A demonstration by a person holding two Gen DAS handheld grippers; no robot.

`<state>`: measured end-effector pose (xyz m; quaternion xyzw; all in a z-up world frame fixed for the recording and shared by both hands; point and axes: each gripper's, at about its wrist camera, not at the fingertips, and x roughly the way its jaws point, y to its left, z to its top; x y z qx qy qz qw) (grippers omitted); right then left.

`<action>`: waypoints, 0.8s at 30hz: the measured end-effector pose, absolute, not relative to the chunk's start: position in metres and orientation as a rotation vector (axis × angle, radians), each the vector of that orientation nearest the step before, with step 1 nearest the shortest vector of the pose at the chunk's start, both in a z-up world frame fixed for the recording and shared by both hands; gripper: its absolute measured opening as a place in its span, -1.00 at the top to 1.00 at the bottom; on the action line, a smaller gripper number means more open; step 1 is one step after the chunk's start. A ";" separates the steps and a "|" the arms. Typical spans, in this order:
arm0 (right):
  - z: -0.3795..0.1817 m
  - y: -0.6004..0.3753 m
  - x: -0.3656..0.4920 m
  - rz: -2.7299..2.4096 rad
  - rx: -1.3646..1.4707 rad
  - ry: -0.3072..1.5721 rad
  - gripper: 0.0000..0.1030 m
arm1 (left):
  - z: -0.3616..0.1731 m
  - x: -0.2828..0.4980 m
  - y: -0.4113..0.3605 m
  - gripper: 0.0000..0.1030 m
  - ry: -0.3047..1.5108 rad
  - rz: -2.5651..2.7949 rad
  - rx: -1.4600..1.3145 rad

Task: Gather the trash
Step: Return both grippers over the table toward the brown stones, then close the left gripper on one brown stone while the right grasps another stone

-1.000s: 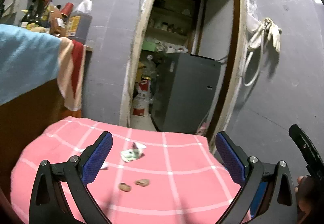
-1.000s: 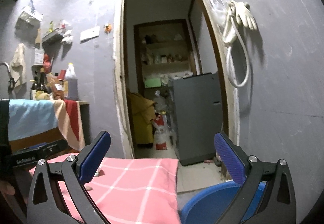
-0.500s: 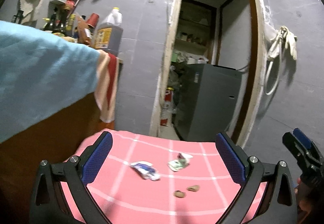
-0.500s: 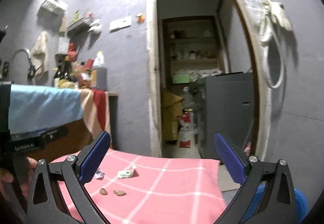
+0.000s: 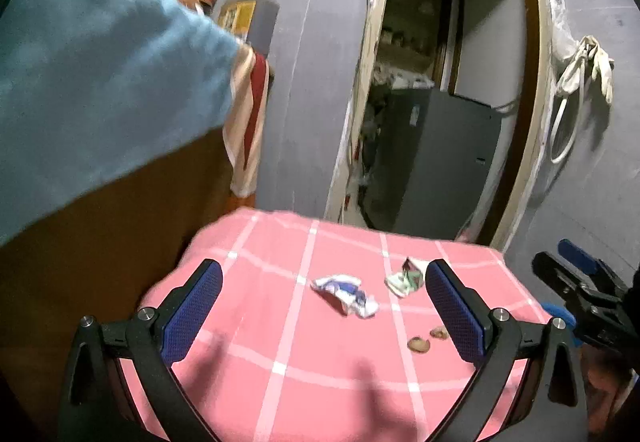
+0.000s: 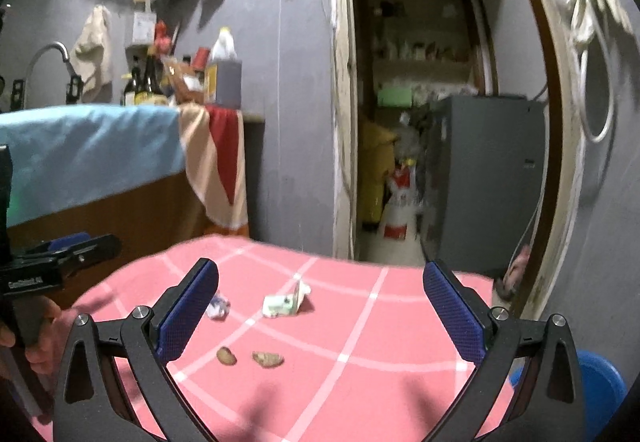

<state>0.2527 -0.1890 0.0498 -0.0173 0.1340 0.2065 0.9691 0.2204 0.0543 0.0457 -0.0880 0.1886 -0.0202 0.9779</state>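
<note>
Lining up on the trash, nothing grabbed yet

Four bits sit on the pink checked cloth [image 5: 280, 342]: a blue-white wrapper [image 5: 345, 295], a green wrapper [image 5: 404, 278] at its 2 o'clock, two brown scraps [image 5: 418, 344] at its 5 o'clock. Left gripper [image 5: 324, 312] and right gripper [image 6: 320, 312] both hang spread wide, empty. Looks like the approach stage; next I'd drop over one wrapper, then carry it to the blue bin [image 6: 600, 386].

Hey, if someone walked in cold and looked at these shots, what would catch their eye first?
Probably the pink checked tablecloth filling the foreground, with a white-and-blue crumpled wrapper, a green paper scrap and two brown shell bits lying on it. Both tools, left and right, hover open above it.
</note>
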 end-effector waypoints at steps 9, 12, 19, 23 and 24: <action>0.031 -0.187 0.279 0.450 -0.048 0.470 -0.59 | 0.032 0.233 0.041 -0.92 0.509 -0.117 -0.170; 0.024 -0.188 0.286 0.466 -0.042 0.535 -0.38 | 0.031 0.234 0.035 -0.90 0.529 -0.150 -0.163; 0.015 -0.184 0.292 0.489 -0.045 0.620 -0.09 | 0.021 0.250 0.016 -0.48 0.644 -0.217 -0.116; 0.012 -0.184 0.296 0.498 -0.038 0.653 -0.03 | 0.013 0.258 0.006 -0.26 0.720 -0.264 -0.109; 0.011 -0.184 0.296 0.499 -0.034 0.661 -0.03 | 0.011 0.260 0.003 -0.20 0.738 -0.276 -0.107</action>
